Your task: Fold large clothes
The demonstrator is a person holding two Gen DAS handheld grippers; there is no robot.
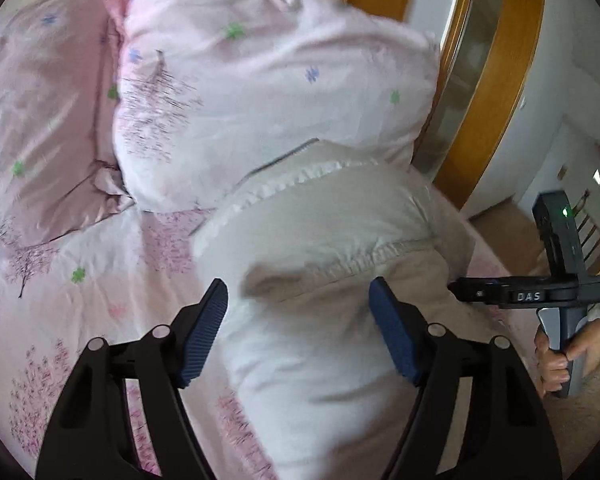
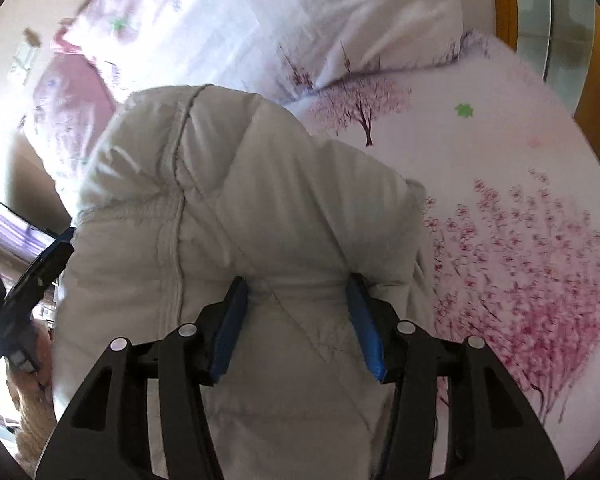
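A bulky cream-white padded jacket (image 1: 332,248) lies bunched on the bed; it also fills the right wrist view (image 2: 220,208). My left gripper (image 1: 298,304) is open, its blue pads (image 1: 202,332) on either side of a fold of the jacket, not pinching it. My right gripper (image 2: 298,300) is open over the quilted fabric, with its pads (image 2: 230,328) resting against it. The right gripper shows from the side at the right edge of the left wrist view (image 1: 556,280), held by a hand. The left gripper's tips show at the left edge of the right wrist view (image 2: 40,264).
The bed has a pink sheet with blossom trees (image 2: 520,260). A large pink pillow (image 1: 268,92) lies behind the jacket, with a second one (image 1: 48,120) to its left. A wooden door frame (image 1: 488,92) and the floor lie to the right of the bed.
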